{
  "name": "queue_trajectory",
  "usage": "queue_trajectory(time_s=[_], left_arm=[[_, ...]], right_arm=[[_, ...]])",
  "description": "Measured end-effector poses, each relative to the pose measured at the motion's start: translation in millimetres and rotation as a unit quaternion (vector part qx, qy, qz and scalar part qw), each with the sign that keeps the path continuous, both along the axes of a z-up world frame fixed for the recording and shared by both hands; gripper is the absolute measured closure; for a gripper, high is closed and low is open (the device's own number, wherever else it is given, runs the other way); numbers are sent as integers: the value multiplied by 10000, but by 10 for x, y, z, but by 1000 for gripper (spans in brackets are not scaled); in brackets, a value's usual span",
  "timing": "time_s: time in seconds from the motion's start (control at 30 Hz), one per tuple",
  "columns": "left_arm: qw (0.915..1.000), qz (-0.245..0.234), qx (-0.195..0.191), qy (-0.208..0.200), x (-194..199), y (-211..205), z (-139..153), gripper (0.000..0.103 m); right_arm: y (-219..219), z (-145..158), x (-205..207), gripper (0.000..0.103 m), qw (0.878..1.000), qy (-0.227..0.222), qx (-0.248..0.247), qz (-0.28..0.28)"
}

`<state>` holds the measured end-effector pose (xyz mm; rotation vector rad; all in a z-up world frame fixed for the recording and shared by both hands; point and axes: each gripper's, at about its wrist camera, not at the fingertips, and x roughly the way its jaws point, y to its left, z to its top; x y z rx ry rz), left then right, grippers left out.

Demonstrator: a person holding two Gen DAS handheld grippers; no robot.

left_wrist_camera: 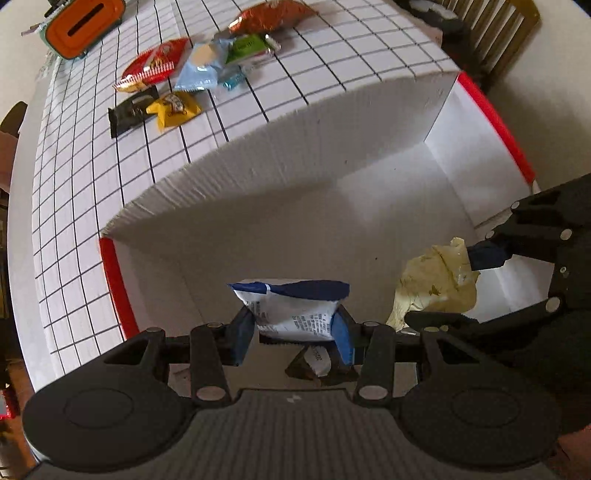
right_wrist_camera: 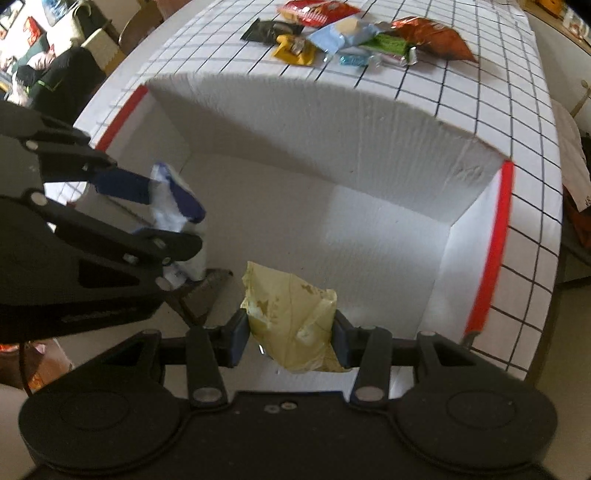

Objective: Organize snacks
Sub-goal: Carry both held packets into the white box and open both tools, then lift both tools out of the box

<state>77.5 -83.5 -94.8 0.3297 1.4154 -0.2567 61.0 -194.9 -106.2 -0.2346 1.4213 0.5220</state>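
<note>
A white-and-blue snack packet (left_wrist_camera: 295,310) is gripped between the blue pads of the left gripper (left_wrist_camera: 293,334), jaws closed on it. A pale yellow snack packet (right_wrist_camera: 291,317) is clamped by the right gripper (right_wrist_camera: 291,338), jaws closed on it too. Both packets are held over the inside of a white box (left_wrist_camera: 295,206) with red-edged side rims; a dark brown wrapper (right_wrist_camera: 203,295) is seen lying on the box floor under the left gripper. The box is set on a table covered by a white cloth with a black grid (left_wrist_camera: 92,184). More snacks are left in a loose pile on the cloth beyond the box: a red bag (left_wrist_camera: 157,62), a light blue packet (left_wrist_camera: 199,70), a green packet (left_wrist_camera: 247,48), an orange-brown bag (left_wrist_camera: 269,16), a black packet (left_wrist_camera: 129,110), a yellow packet (left_wrist_camera: 173,109). An orange container (left_wrist_camera: 81,26) is seen at the far table corner.
</note>
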Motion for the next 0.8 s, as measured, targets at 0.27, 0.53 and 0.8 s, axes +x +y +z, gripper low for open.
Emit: queue_trajectory(time_s=[0.27,0.53,0.8], left_arm=[[10000,-43,12,58,11,-43,-46,58],[9999,-5,-120,47,20,-23,-27,58],[9995,-6,-277,-137,-27,7,94,58]], right_arm=[[77,-100,-2,57,9999,17,-127,18],[30,-67,-4,55,9999,49,-84,-55],[-19,106,-51,43,9997,-34,83,-209]])
